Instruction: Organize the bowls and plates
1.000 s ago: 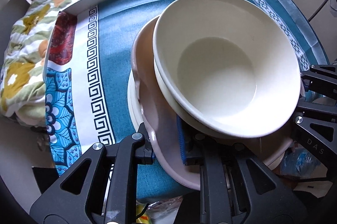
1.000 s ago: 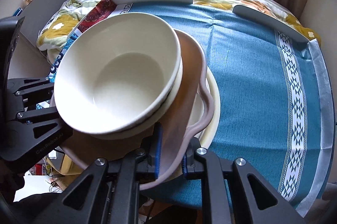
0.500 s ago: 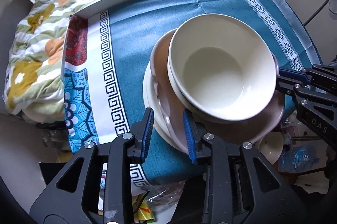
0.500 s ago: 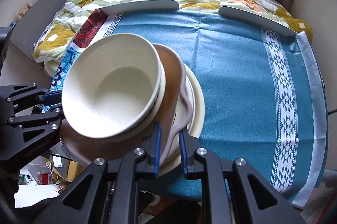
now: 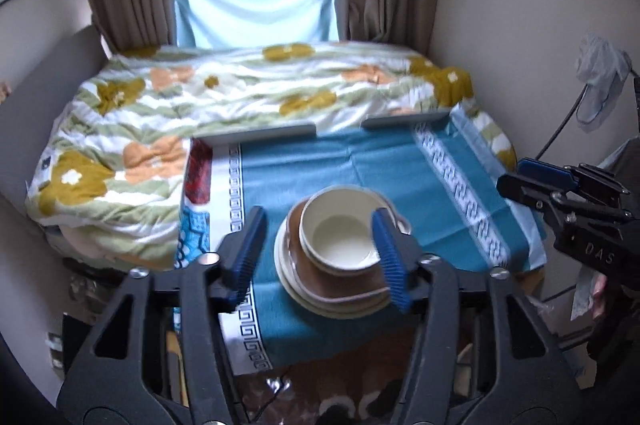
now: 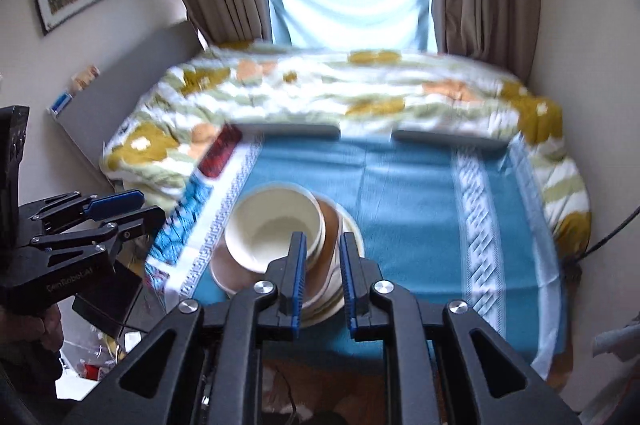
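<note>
Left wrist view, cream bowl (image 5: 340, 245) upright, mouth up, atop brown plate (image 5: 340, 285) — both grippers' jaws just spreading, empty.

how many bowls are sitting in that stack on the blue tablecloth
1 bowl shows for certain, cream, on top of the stack, sitting on a brown plate. A second bowl may be nested beneath it.

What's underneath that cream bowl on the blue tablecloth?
The cream bowl sits on a brown plate, with pale plates stacked beneath. How many pale plates is unclear; the brown one covers most of them.
</note>
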{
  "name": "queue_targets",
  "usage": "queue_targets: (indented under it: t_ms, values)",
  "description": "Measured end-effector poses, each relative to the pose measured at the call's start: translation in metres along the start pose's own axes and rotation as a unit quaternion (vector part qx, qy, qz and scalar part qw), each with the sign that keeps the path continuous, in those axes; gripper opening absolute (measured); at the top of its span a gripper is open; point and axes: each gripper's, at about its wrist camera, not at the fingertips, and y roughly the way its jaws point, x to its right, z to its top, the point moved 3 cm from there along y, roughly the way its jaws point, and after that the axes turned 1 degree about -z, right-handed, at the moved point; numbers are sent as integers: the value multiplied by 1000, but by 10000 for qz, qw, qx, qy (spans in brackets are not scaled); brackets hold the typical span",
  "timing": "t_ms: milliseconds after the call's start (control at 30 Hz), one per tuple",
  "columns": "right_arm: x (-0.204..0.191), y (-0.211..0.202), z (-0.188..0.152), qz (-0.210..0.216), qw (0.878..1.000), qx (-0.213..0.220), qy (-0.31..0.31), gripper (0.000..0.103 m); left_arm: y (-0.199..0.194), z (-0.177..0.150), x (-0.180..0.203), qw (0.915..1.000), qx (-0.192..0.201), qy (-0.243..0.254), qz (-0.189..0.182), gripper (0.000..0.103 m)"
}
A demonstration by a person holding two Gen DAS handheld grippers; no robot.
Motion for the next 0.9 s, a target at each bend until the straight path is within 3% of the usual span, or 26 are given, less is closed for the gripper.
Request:
queue_targets:
  t_ms: [33,100,200,300,433,900]
  values:
    - [0,-17,7,-2,9997,225,-19,66,-18,7,4,9994,334,-13,43,92]
    - [1,-44,15,-3,9982,598,-7,95,-53,18,11,9942,1067,-51,156,103]
    - [5,-77,26,-193,9944,1037,11,95,-89,27,22,9839,1763,-60,287,103]
    - [11,-101,31,-608,9887,1369,11,101,-102,29,31,9804,1921,-81,437,103]
    - [13,-121,30,-841,9793,1840,-73,102,-104,24,36,9796,1941,-155,500,103]
    - [29,-123,21,-981,9781,1822,232,102,-97,17,51,9798,1882,-38,675,103]
